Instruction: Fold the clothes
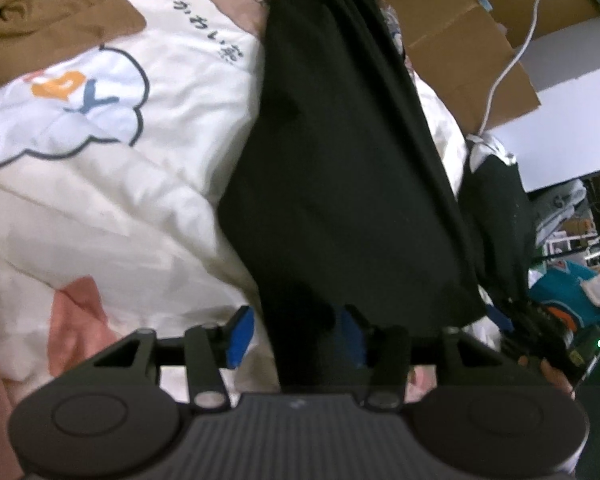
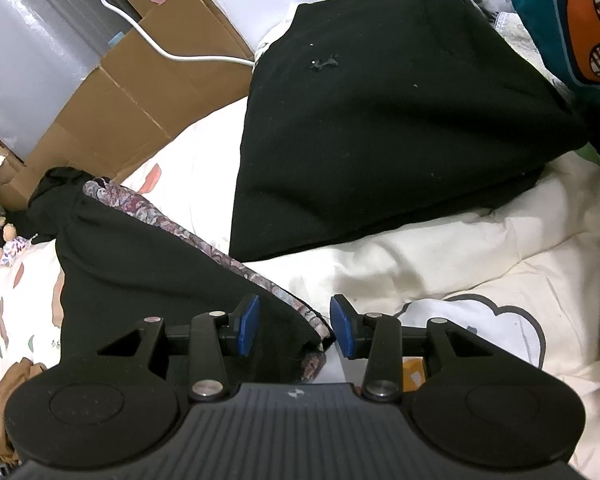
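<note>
Both hand-held grippers, left (image 1: 296, 336) and right (image 2: 294, 326), agape around one black garment (image 1: 340, 160).

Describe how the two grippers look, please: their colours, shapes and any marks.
Both look alike. The left gripper and the right gripper each have two black arms with blue pads at the tips, silver screws at the joints, two round black discs, and a ribbed dark grey body with a small pale logo. No cables or sleeves show.

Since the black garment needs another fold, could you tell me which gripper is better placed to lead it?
Both have it between open jaws, but the left gripper looks better placed: the black garment stretches straight ahead. The right gripper only straddles a corner.
</note>
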`<state>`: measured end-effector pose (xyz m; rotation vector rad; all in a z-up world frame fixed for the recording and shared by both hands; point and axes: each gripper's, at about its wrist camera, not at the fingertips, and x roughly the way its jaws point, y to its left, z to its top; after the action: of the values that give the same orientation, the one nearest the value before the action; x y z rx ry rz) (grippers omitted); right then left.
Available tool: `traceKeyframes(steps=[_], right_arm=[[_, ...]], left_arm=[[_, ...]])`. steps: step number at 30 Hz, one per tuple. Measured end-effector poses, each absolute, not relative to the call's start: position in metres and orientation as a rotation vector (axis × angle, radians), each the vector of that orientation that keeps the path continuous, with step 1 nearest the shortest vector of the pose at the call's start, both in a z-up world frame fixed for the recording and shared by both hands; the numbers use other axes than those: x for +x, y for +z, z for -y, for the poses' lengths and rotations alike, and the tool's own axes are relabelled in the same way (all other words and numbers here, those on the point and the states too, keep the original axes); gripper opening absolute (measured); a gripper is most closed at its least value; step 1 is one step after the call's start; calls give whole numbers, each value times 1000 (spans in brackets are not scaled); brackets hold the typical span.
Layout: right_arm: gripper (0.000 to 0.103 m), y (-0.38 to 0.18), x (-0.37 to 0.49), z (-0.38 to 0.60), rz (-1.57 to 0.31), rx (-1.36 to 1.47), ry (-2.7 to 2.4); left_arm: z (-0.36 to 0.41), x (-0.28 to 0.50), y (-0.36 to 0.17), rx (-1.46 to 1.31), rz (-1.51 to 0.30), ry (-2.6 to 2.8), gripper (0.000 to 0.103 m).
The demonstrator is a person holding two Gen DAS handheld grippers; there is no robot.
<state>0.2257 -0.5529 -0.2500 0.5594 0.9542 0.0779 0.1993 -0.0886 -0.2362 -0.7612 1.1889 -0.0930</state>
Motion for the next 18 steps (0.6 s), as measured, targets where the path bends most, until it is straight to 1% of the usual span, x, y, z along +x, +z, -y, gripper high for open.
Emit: traceKeyframes(steps=[12, 18], right_arm=[[44, -251, 228, 550, -961, 548, 76], [44, -252, 229, 550, -967, 540, 85]], left_arm=[[111, 195, -264, -768, -1276, -172, 51], [111, 190, -276, -839, -1262, -173, 52]])
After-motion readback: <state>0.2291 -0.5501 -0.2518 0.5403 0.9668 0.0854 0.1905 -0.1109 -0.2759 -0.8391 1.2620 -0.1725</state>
